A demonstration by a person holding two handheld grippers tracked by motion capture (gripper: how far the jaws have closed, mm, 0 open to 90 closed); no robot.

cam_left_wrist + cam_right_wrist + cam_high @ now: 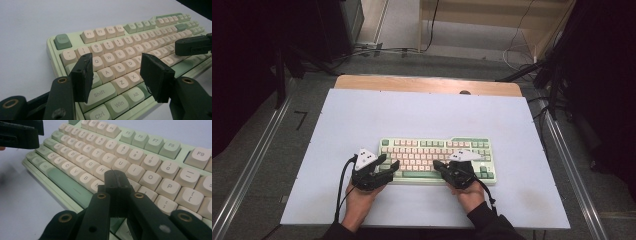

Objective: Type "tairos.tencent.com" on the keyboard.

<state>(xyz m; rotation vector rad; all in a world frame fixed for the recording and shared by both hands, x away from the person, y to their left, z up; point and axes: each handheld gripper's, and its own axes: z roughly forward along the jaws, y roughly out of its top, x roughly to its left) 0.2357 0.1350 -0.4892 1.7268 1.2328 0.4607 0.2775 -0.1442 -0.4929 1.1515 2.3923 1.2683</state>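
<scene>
At table [362, 120] centre: green/cream keyboard [437, 147], long axis L–R. Left claw [387, 164] open, jaws spread over Z/A keys [117, 75] at kbd's left end. Right claw [439, 165] shut, empty, tip above N/M area, nearer mid-row; key press likely next.

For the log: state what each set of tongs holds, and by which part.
Nothing is held. The left tongs stand open over the keyboard; the right tongs are shut on nothing above its keys.
</scene>
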